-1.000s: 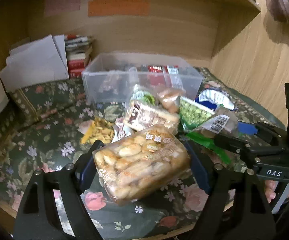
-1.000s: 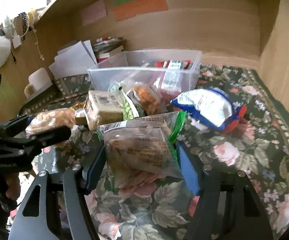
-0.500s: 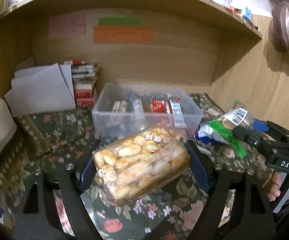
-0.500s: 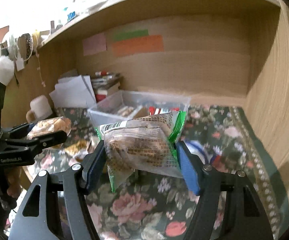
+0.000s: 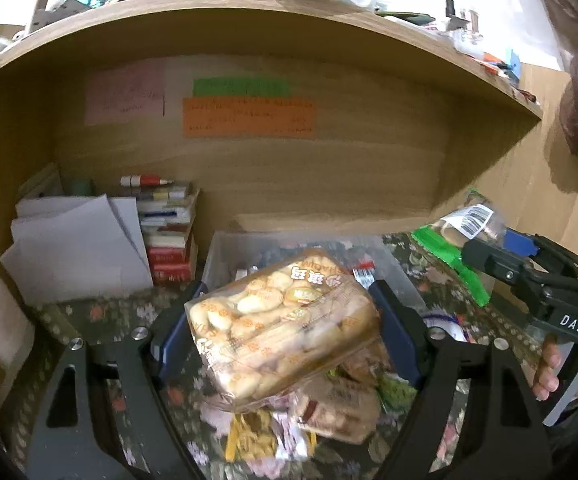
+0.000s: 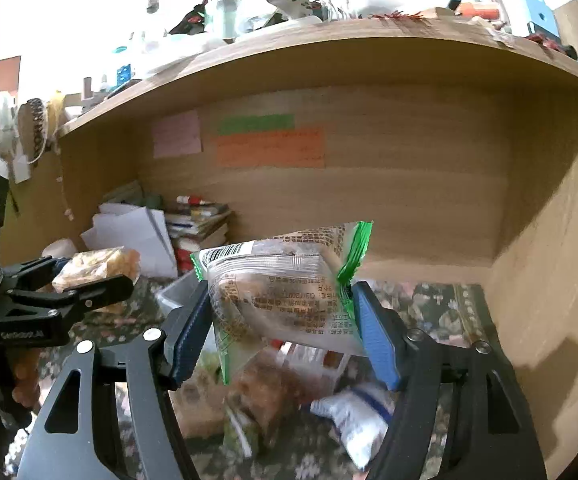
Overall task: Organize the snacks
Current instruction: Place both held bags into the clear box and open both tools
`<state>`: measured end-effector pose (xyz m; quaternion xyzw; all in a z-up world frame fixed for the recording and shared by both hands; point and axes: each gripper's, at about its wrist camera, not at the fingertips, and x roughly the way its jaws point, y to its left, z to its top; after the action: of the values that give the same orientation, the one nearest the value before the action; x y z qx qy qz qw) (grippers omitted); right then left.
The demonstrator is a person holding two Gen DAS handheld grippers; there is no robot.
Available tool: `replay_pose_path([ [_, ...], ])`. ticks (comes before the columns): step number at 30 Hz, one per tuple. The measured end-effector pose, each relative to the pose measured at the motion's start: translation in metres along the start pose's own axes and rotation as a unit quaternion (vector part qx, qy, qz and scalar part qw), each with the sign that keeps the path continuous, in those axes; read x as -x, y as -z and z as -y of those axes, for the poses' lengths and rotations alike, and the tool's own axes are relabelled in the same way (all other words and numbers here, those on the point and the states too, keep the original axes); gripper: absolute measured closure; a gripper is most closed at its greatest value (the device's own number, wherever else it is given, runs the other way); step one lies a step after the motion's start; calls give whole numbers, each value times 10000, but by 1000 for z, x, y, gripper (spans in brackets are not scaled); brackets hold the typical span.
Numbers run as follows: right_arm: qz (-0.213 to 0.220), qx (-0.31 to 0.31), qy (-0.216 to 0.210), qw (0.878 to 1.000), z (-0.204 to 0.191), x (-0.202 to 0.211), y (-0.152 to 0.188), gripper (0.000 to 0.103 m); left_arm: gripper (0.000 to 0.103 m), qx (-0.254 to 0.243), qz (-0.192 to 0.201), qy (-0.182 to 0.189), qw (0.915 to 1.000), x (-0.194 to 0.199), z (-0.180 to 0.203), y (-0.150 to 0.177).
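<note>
- Left gripper [image 5: 285,332] clamping a clear bag of pale biscuits [image 5: 281,328] in the air, above loose snacks [image 5: 329,408] lying on the floral cloth [image 5: 101,316].
- Right gripper [image 6: 285,328] gripping a green-edged clear packet [image 6: 289,296] aloft, in front of the clear plastic bin [image 5: 393,264].

The biscuit bag [image 5: 283,330] is hiding much of the clear bin [image 5: 225,254] behind it. Loose packets [image 6: 273,392] are blurring together under the green-edged bag [image 6: 285,292], and writing on the orange note [image 5: 249,118] is staying too small to read.
</note>
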<state>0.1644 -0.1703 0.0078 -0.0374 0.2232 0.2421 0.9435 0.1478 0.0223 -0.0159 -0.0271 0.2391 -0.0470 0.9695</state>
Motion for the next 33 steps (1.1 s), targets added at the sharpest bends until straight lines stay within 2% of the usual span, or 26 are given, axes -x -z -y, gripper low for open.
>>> replay_pose_path([
  [8, -221, 48, 58, 9997, 2, -40, -12, 37, 21, -1, -121, -21, 9999, -37, -11, -21],
  [20, -1108, 93, 167, 9937, 4, -111, 4, 37, 21, -44, -721, -85, 9973, -118, -30, -18],
  [26, -1409, 87, 208, 9898, 9, -129, 12, 36, 21, -77, -972, -20, 9952, -142, -31, -12],
  [33, -1518, -30, 184, 9882, 12, -136, 13, 31, 18, 51, -1134, 78, 9935, -153, -33, -6],
])
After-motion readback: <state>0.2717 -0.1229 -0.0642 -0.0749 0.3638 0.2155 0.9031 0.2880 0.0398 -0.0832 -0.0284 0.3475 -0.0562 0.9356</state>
